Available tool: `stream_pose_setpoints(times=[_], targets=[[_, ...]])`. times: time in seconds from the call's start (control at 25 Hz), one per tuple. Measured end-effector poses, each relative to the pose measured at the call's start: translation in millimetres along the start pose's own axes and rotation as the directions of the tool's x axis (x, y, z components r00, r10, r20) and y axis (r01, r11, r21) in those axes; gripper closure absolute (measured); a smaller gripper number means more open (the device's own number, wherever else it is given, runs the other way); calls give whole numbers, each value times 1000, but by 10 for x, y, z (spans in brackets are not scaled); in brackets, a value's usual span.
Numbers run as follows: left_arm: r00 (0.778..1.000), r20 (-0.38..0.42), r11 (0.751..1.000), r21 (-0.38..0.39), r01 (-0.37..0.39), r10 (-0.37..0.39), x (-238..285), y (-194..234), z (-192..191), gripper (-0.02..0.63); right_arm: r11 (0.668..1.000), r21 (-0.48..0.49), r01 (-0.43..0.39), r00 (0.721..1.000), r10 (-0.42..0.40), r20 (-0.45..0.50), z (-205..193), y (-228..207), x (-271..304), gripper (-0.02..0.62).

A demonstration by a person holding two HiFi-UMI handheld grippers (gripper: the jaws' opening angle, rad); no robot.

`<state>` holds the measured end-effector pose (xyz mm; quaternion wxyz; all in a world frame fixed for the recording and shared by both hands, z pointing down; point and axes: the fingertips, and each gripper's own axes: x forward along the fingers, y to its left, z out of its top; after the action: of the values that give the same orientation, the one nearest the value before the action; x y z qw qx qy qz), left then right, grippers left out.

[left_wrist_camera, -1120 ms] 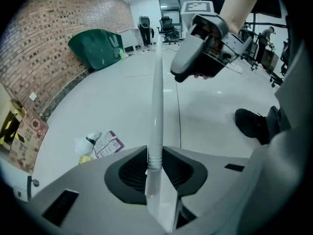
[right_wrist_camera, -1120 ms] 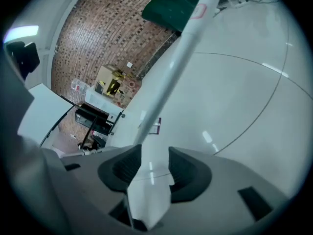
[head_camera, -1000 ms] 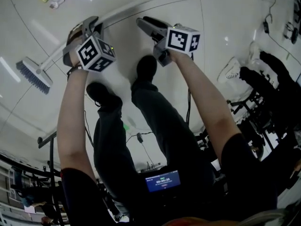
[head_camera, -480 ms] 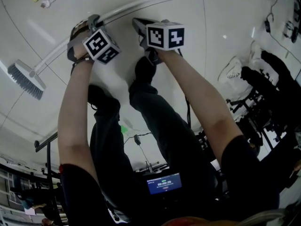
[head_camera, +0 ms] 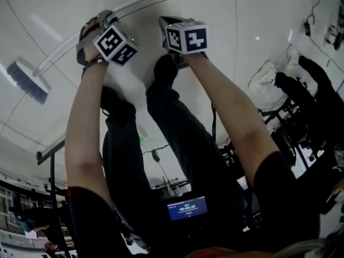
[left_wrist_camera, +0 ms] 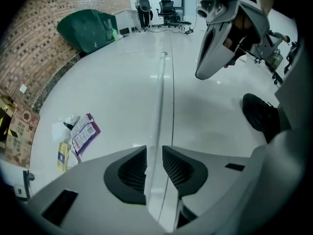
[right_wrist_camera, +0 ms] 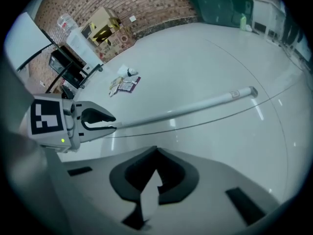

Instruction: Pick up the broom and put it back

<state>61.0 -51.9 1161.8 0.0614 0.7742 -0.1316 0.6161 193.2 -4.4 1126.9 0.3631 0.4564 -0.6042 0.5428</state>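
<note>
The broom lies flat on the white floor. Its blue-bristled head [head_camera: 24, 82] is at the left, and the long white handle [head_camera: 156, 1] runs up and to the right. My left gripper [head_camera: 105, 20] points steeply down over the handle. In the left gripper view the handle [left_wrist_camera: 161, 92] runs between the pads [left_wrist_camera: 133, 173]. The jaws have just been opening and sit close on either side without clamping, so this gripper is open. My right gripper [head_camera: 167, 23] hangs beside it, shut on nothing, a little short of the handle [right_wrist_camera: 195, 107].
Snack packets [left_wrist_camera: 80, 133] lie on the floor left of the handle. A green heap [left_wrist_camera: 88, 28] and office chairs [left_wrist_camera: 168, 6] stand by the brick wall. The person's dark shoes [head_camera: 166, 69] are just behind the grippers. White shoes [head_camera: 263, 79] and cables lie at the right.
Both grippers have sunk toward the floor over the handle. The right one has rolled, so its marker cube shows a different face. The broom lies where it was.
</note>
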Motion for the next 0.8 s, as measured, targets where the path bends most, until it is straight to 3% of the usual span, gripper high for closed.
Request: stream_pose_setpoints(times=[0.36,0.52,0.56,0.6,0.72,0.8], targets=[[998,4,997,-44,60,-60,-342,-147,-158,509,997,-23,67,997,-67,27,-50,14,-159,594],[991,0,986,-104,134,-135,-503,-222,-226,529,996,-54,72,997,-71,22,-49,193,-173,594],[984,-8,977,-123,175,-177,-539,-287,-232,536,995,-72,73,997,-72,14,-62,228,-190,594],[974,-15,964,-145,223,-227,-585,-364,-233,598,993,-90,75,997,-75,6,-73,255,-216,594],[924,-13,903,-217,370,-382,-822,-592,-210,606,988,-130,85,996,-86,-6,-55,307,-349,594],[895,-8,867,-255,429,-445,-1020,-676,-213,606,986,-140,95,995,-96,-1,0,326,-485,594]])
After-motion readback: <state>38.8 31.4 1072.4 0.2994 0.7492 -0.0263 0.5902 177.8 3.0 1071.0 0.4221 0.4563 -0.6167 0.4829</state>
